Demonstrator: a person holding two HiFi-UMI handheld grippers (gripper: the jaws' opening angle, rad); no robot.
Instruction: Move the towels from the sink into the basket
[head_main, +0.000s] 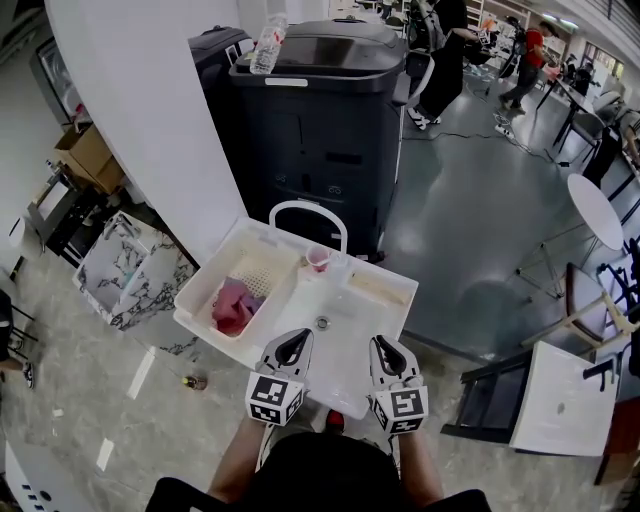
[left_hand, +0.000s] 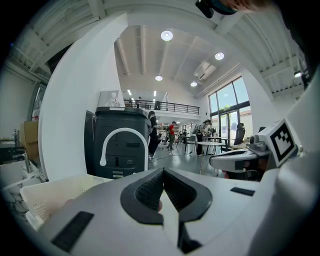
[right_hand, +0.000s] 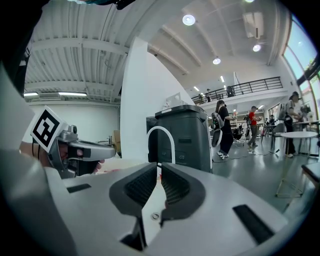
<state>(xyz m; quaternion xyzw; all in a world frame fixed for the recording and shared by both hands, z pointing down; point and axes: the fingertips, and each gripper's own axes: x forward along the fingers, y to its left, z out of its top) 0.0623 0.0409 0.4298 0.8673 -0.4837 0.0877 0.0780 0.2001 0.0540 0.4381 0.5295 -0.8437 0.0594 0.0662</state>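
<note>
1. Copier (head_main: 320, 130), dark grey, large: standing on the floor directly behind the sink, its lid closed.

2. Sink (head_main: 350, 320), white, rectangular: sitting in front of the person. Its open basin is taking up the right part of the unit.

3. Basket (head_main: 262, 268), white, mesh-walled: sitting in the left part of the sink unit, just beside the basin.

4. Towel (head_main: 234, 305), pink-red, crumpled: lying inside the basket at its near end, left of the sink basin.

5. Left tongs (head_main: 300, 336): hovering over the near edge of the sink, beside the basket's near right corner. They are pointing towards the faucet, with jaws closed tip to tip and gripping nothing.

6. Right tongs (head_main: 380, 342): hovering over the near edge of the sink, right of the left tongs and level with them. The jaws are drawn in to a thin slit, with nothing between them.

7. Faucet (head_main: 308, 206), white arch: rising from the far rim of the sink, in front of the copier.

8. Bottle (head_main: 268, 45), clear plastic: standing on top of the copier, well behind the sink.

9. Cup (head_main: 318, 260), small, pink: sitting at the far edge of the sink, below the faucet.

10. Drain (head_main: 322, 322), small metal ring: showing in the basin floor, just beyond the left tongs.
</note>
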